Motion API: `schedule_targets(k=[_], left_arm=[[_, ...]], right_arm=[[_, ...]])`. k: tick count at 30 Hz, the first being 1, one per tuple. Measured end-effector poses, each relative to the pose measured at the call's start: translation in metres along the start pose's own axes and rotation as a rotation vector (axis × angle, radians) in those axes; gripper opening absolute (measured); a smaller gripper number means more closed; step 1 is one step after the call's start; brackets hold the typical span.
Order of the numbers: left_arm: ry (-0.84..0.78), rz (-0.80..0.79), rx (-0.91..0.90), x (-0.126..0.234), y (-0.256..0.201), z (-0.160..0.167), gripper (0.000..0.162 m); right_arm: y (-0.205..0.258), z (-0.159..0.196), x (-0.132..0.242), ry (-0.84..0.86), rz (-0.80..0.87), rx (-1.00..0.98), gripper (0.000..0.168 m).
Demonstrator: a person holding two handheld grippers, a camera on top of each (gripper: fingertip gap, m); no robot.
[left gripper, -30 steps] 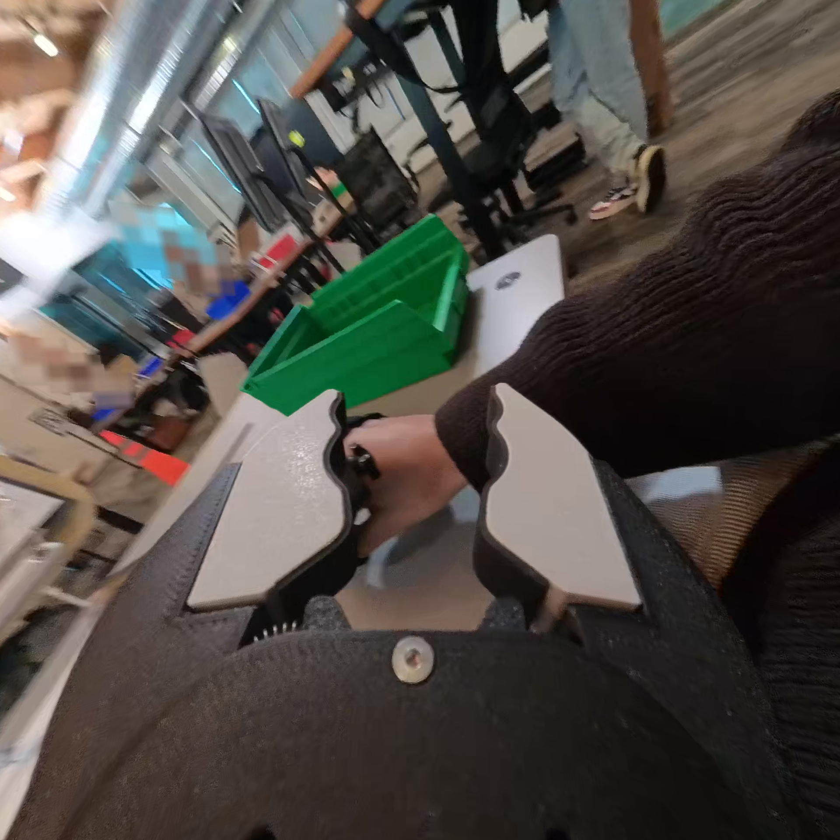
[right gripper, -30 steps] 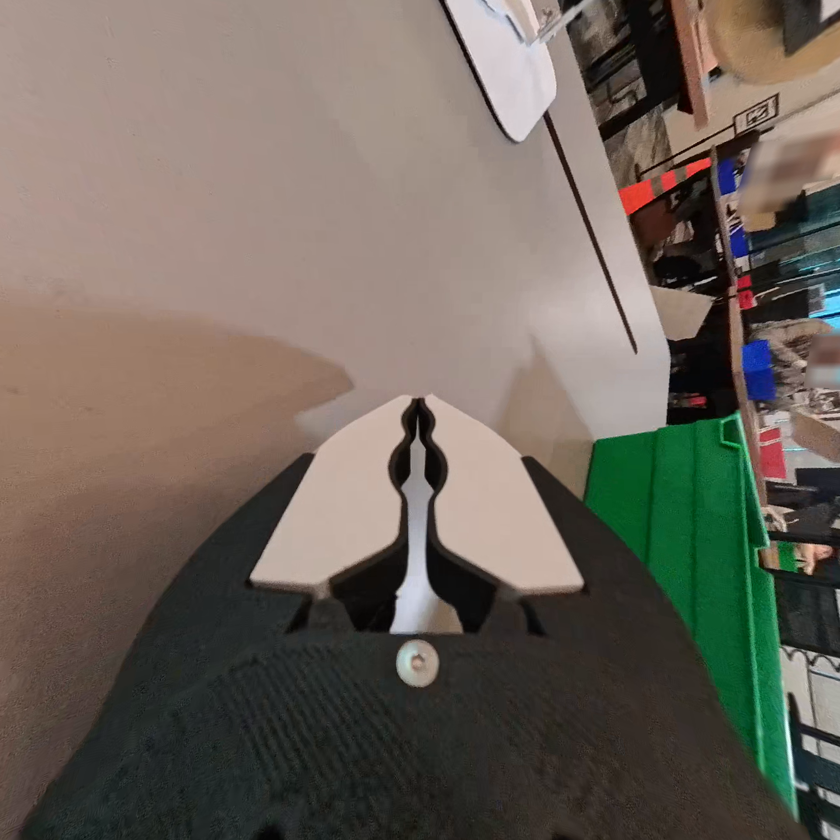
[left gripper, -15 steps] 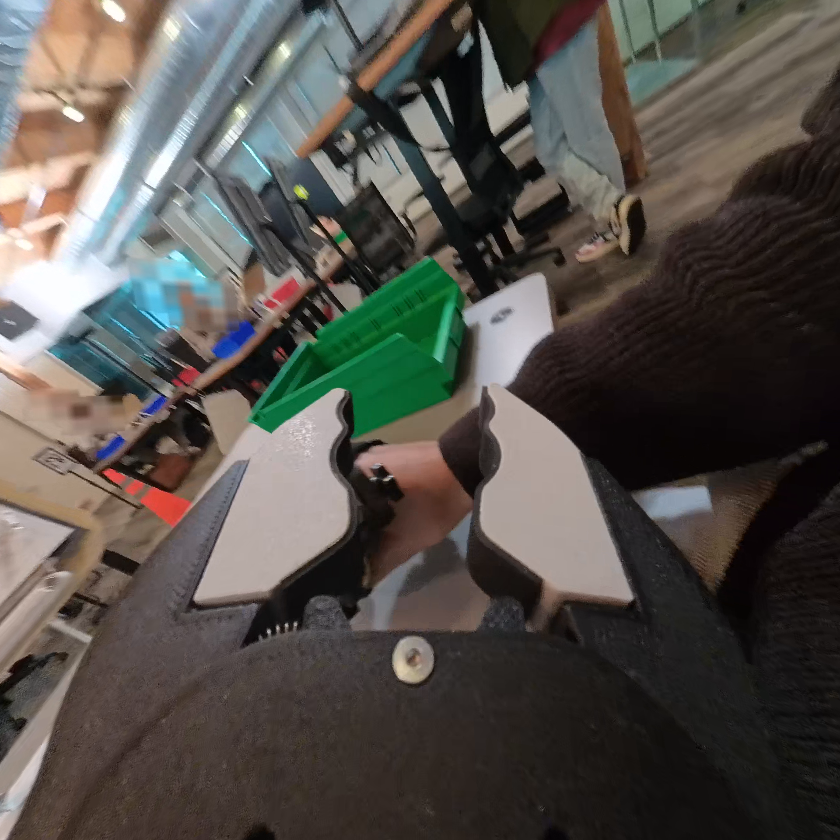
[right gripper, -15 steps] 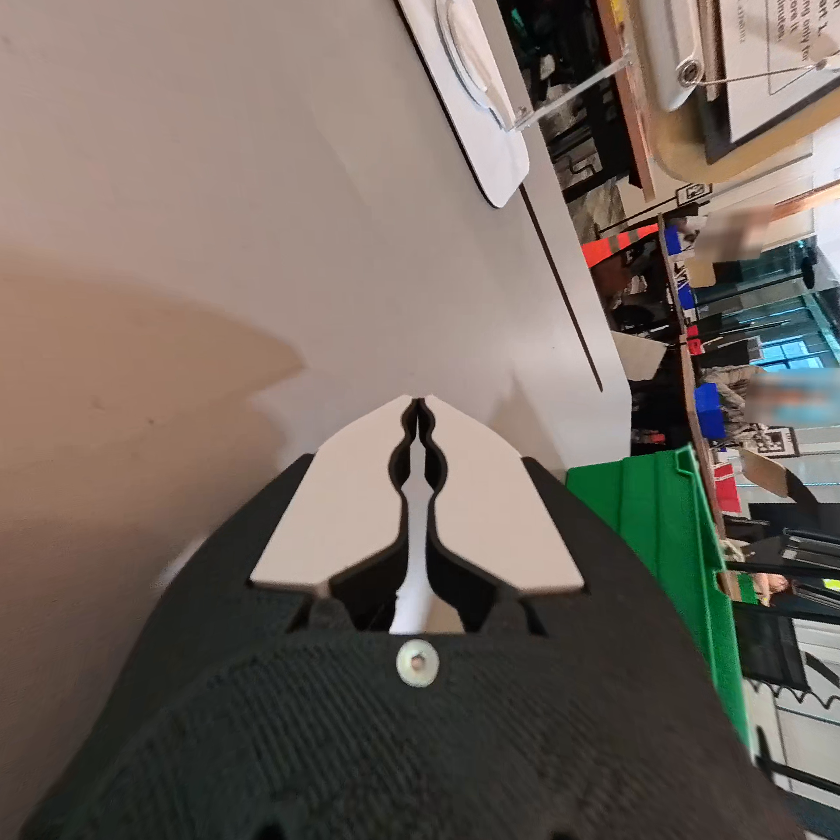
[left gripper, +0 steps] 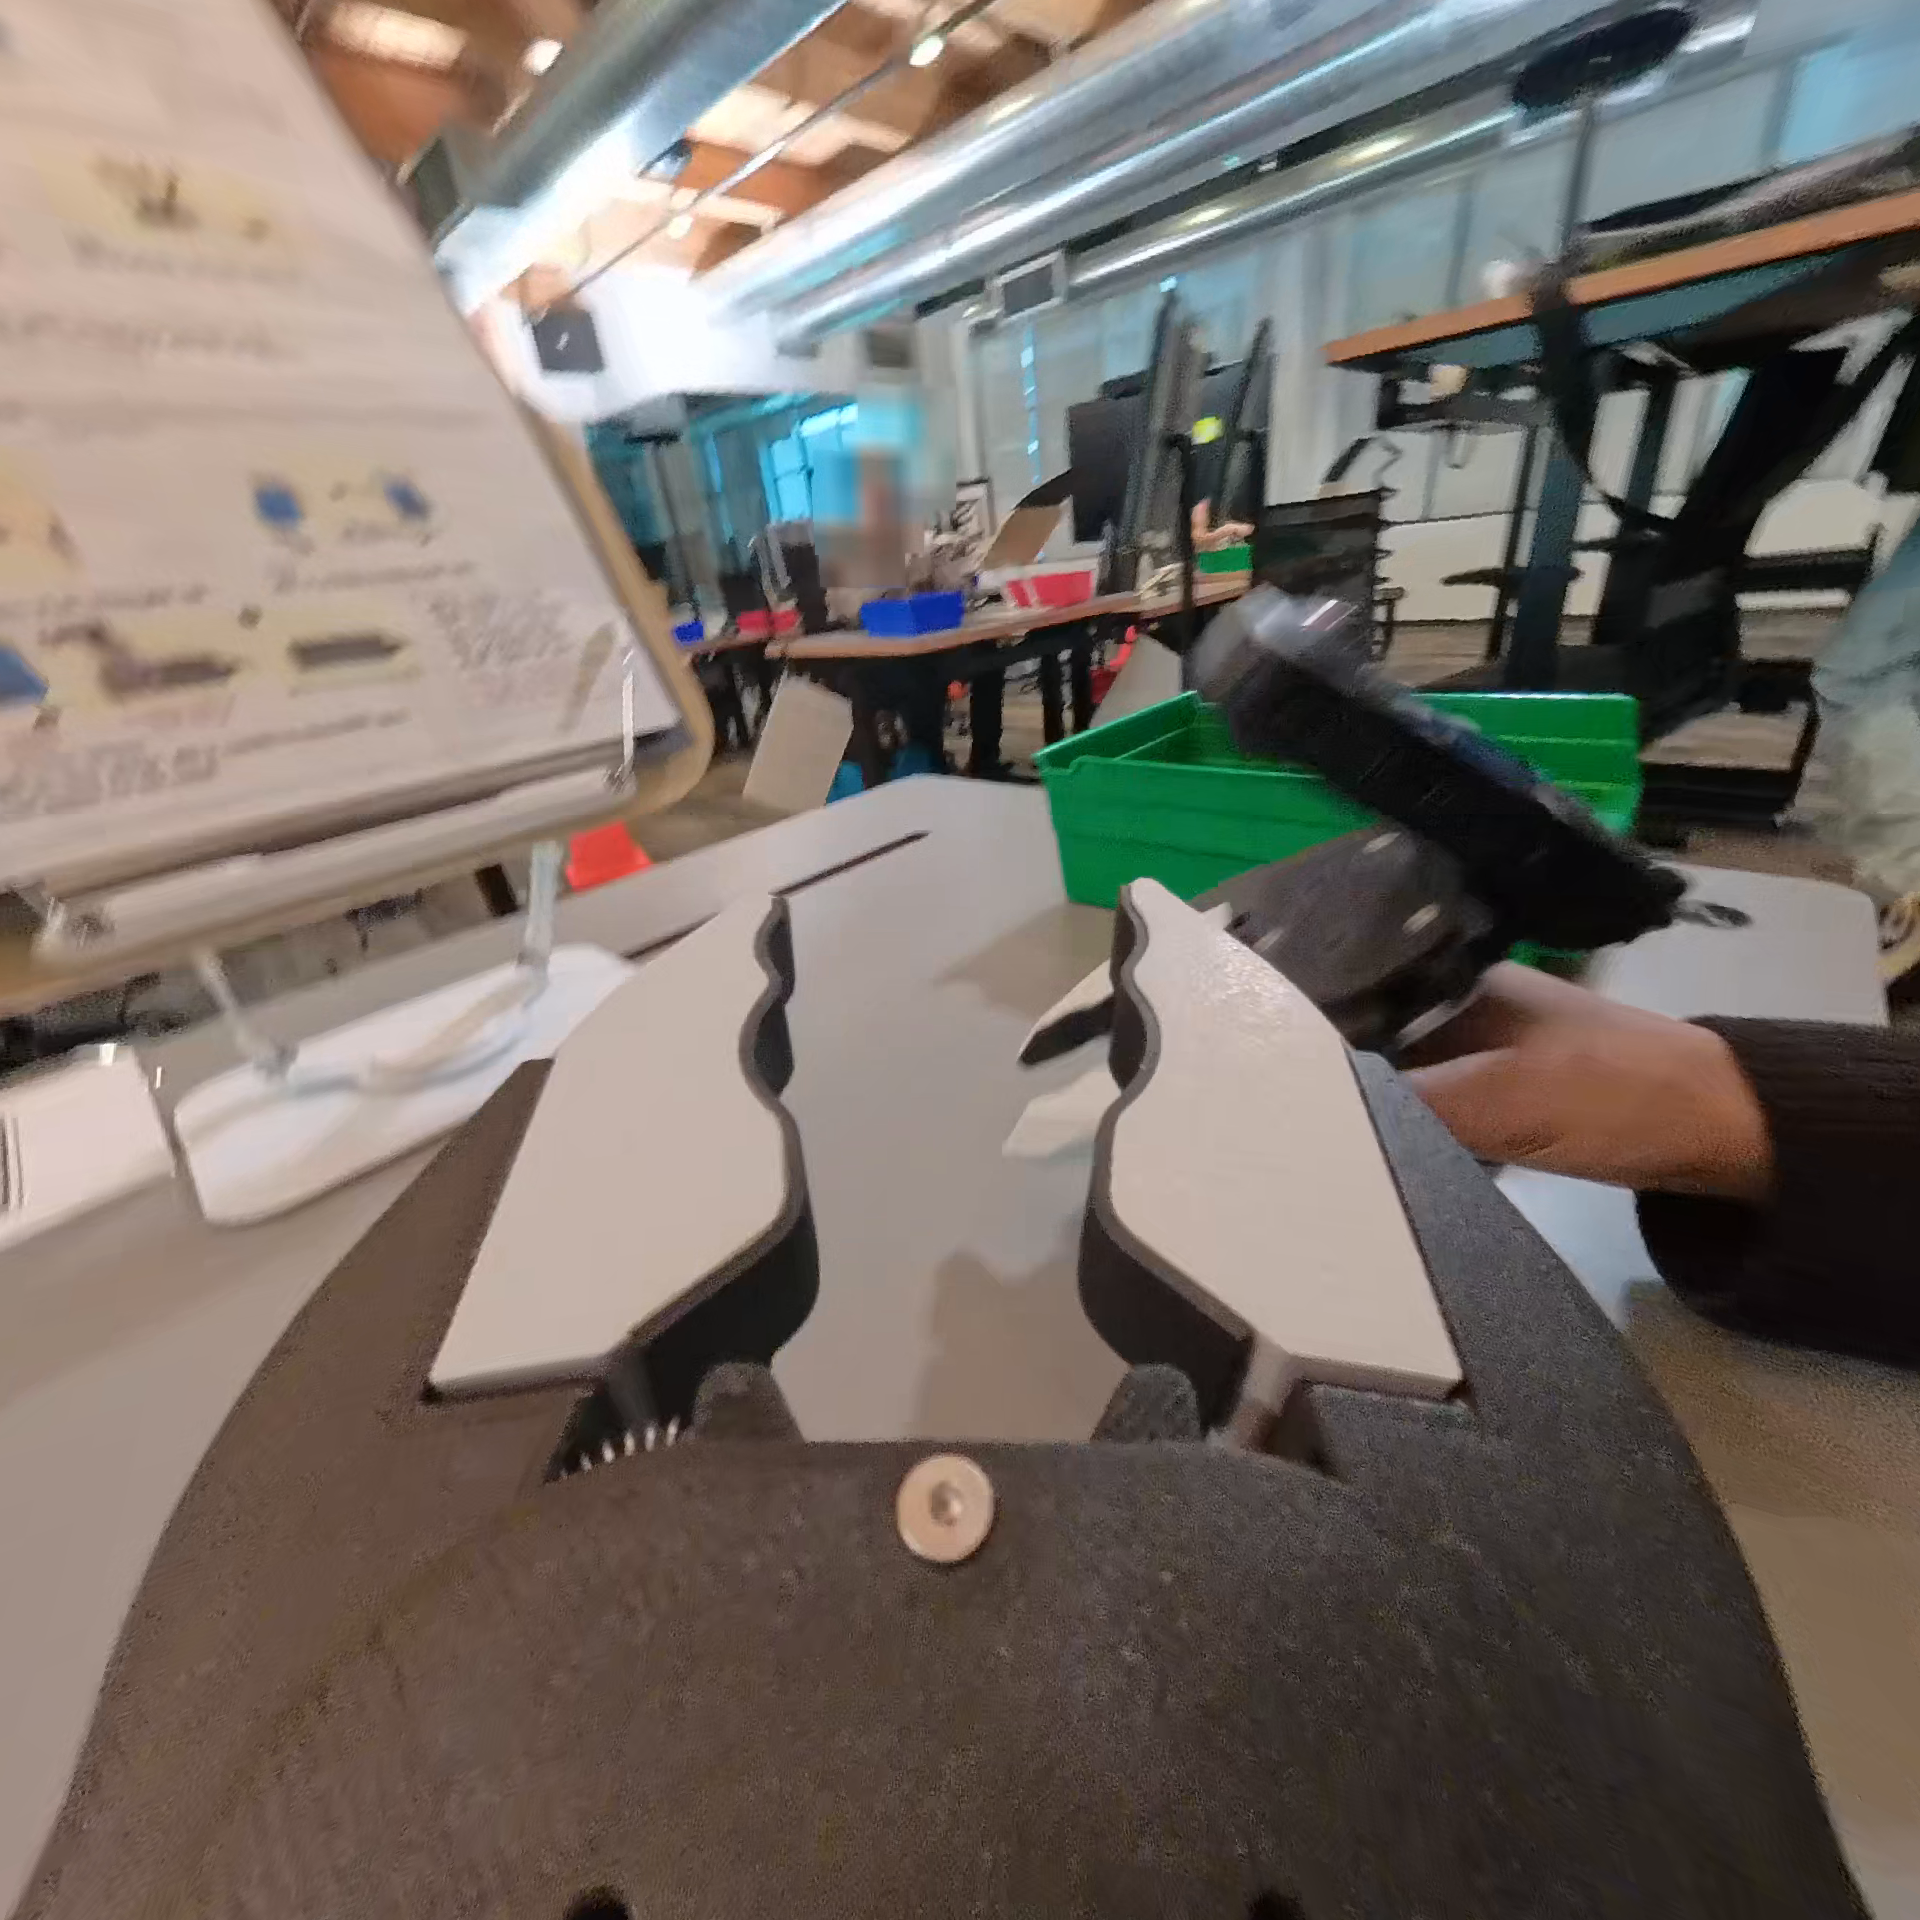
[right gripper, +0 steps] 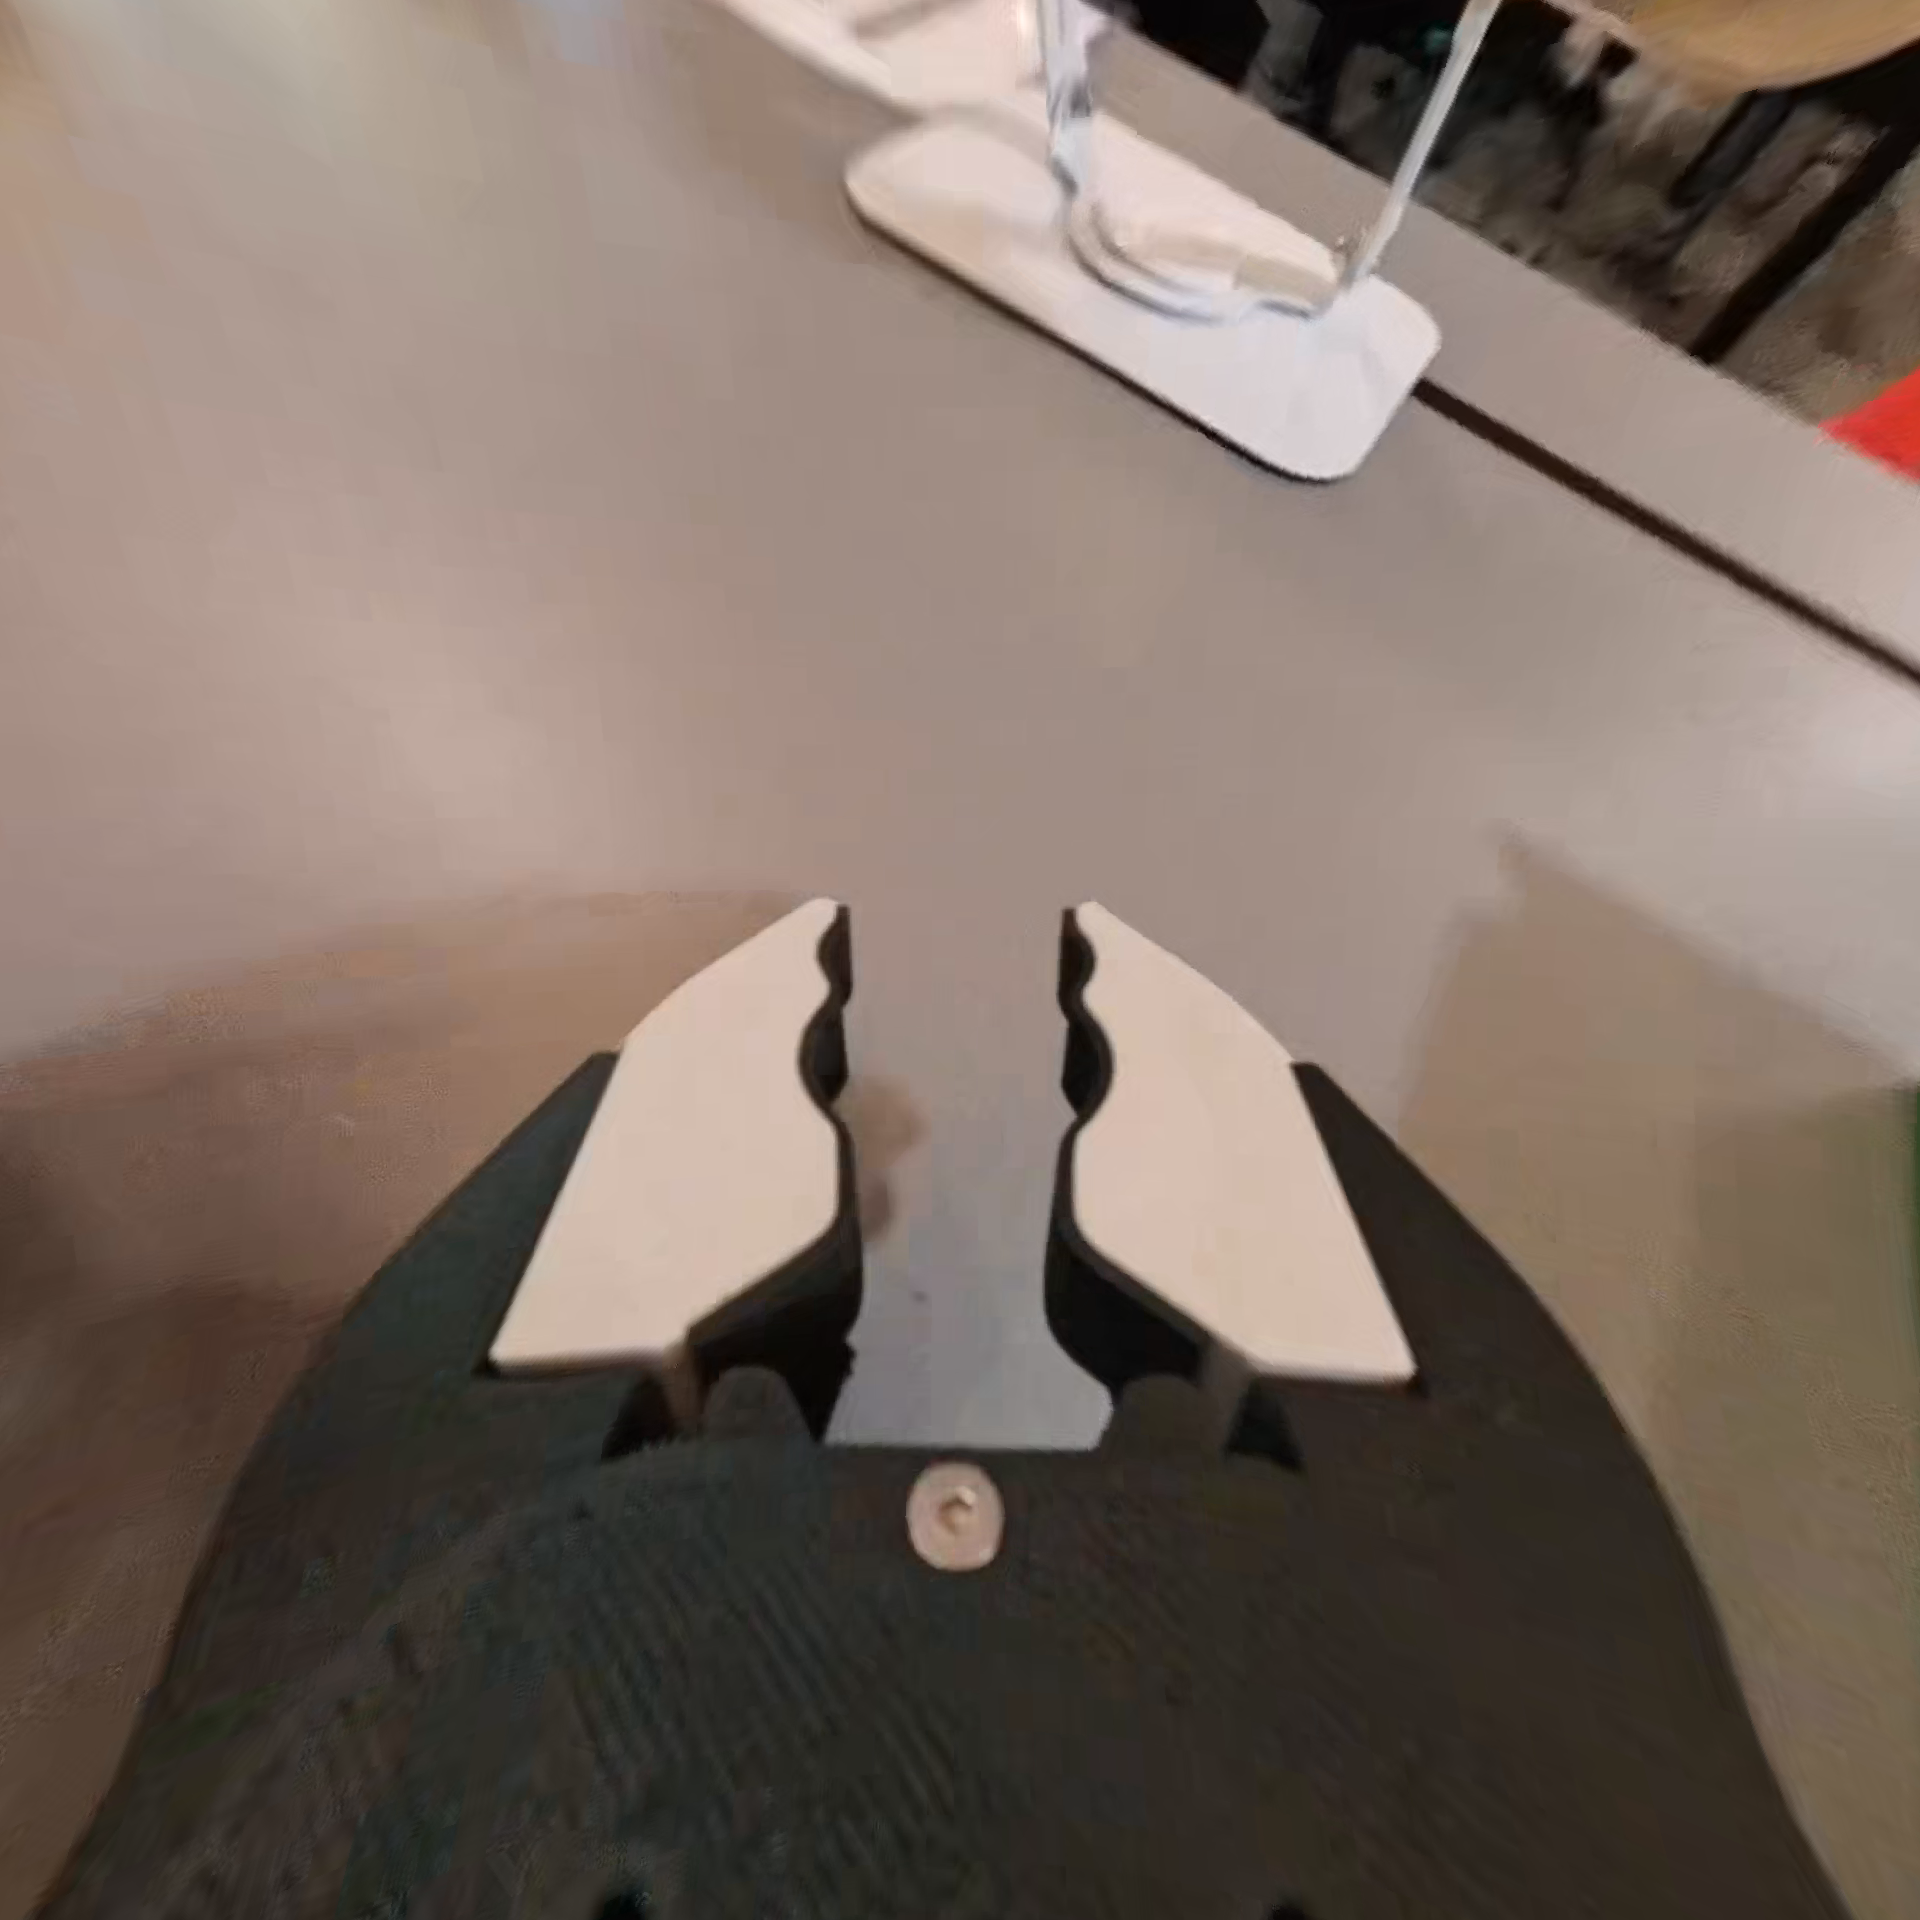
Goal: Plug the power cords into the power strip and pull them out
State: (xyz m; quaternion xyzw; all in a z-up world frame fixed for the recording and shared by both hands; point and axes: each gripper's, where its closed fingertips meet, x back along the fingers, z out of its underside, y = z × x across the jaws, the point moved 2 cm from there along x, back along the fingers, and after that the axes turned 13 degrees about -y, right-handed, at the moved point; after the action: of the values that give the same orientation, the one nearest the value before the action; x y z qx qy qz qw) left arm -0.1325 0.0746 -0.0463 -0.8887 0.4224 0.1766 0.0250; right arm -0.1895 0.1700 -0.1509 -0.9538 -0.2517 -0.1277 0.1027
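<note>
No power strip or power cord shows in either view. My left gripper is open and empty, held low over the grey table. My right gripper is open and empty, pointing down at the bare grey table. In the left wrist view the right gripper's black body shows at the right, held by a hand in a dark sleeve, with a white fingertip just past my left gripper's right finger.
A tilted printed sheet on a stand rises at the left on a white base, which the right wrist view also shows. A green bin sits at the table's far right. A seam crosses the tabletop.
My right gripper has opened from shut. Both views have swung: the left one from the sleeve and arm to face across the table, the right one to face the stand base.
</note>
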Motion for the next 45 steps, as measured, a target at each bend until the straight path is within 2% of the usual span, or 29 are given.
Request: schedule_targets(k=[2, 4, 5, 7, 10, 11, 16, 21, 23, 25, 28, 30, 31, 33, 35, 37, 40, 42, 45], left_arm=[[0.054, -0.058, 0.094, 0.002, 0.017, 0.012, 0.07], [0.112, -0.104, 0.154, 0.006, 0.031, 0.023, 0.068], [0.136, -0.119, 0.168, 0.008, 0.036, 0.028, 0.064], [0.173, -0.112, 0.182, 0.013, 0.042, 0.033, 0.043], [0.207, -0.115, 0.146, 0.023, 0.052, 0.032, 0.016], [0.203, -0.104, 0.145, 0.027, 0.054, 0.028, 0.001], [0.14, -0.115, 0.302, 0.045, 0.072, 0.008, 0.002], [0.14, -0.182, 0.284, 0.062, 0.086, 0.01, 0.002], [0.111, -0.152, 0.304, 0.065, 0.088, -0.005, 0.002], [0.06, -0.186, 0.257, 0.074, 0.105, -0.033, 0.002], [0.065, -0.384, -0.017, 0.106, 0.172, -0.082, 0.002], [0.136, -0.528, -0.058, 0.136, 0.23, -0.103, 0.001], [0.223, -0.585, -0.023, 0.154, 0.259, -0.101, 0.002], [0.425, -0.715, 0.112, 0.199, 0.31, -0.075, 0.004], [0.498, -0.792, 0.302, 0.233, 0.338, -0.047, 0.03], [0.518, -0.816, 0.425, 0.254, 0.345, -0.024, 0.034], [0.717, -0.8, 0.499, 0.276, 0.34, 0.008, 0.049], [0.812, -0.755, 0.535, 0.278, 0.334, 0.023, 0.059], [0.877, -0.678, 0.619, 0.269, 0.324, 0.039, 0.064]], right_arm=[[-0.001, -0.025, 0.008, -0.143, -0.083, -0.205, 0.043], [-0.002, -0.034, 0.015, -0.221, -0.136, -0.215, 0.032], [-0.001, -0.031, 0.014, -0.198, -0.145, -0.183, 0.023], [0.009, -0.02, 0.008, -0.115, -0.189, -0.116, 0.002], [0.033, -0.016, -0.001, -0.08, -0.269, -0.095, 0.0], [0.041, -0.018, -0.002, -0.084, -0.296, -0.094, 0.0], [0.067, -0.022, -0.008, -0.094, -0.382, -0.03, 0.0], [0.086, -0.024, -0.014, -0.082, -0.454, -0.014, 0.0], [0.09, -0.025, -0.015, -0.086, -0.472, 0.002, 0.0], [0.091, -0.027, -0.014, -0.094, -0.481, 0.004, 0.0], [0.091, -0.028, -0.015, -0.102, -0.491, -0.007, 0.0], [0.091, -0.027, -0.018, -0.096, -0.497, -0.006, 0.0], [0.092, -0.027, -0.02, -0.093, -0.501, -0.003, 0.0], [0.095, -0.026, -0.022, -0.093, -0.507, 0.008, 0.0], [0.099, -0.026, -0.022, -0.097, -0.512, 0.033, 0.0], [0.102, -0.023, -0.021, -0.092, -0.505, 0.09, 0.0], [0.103, -0.016, -0.025, -0.066, -0.454, 0.24, 0.0], [0.104, -0.007, -0.028, -0.041, -0.434, 0.333, 0.0], [0.107, 0.001, -0.031, -0.012, -0.417, 0.405, 0.0]])
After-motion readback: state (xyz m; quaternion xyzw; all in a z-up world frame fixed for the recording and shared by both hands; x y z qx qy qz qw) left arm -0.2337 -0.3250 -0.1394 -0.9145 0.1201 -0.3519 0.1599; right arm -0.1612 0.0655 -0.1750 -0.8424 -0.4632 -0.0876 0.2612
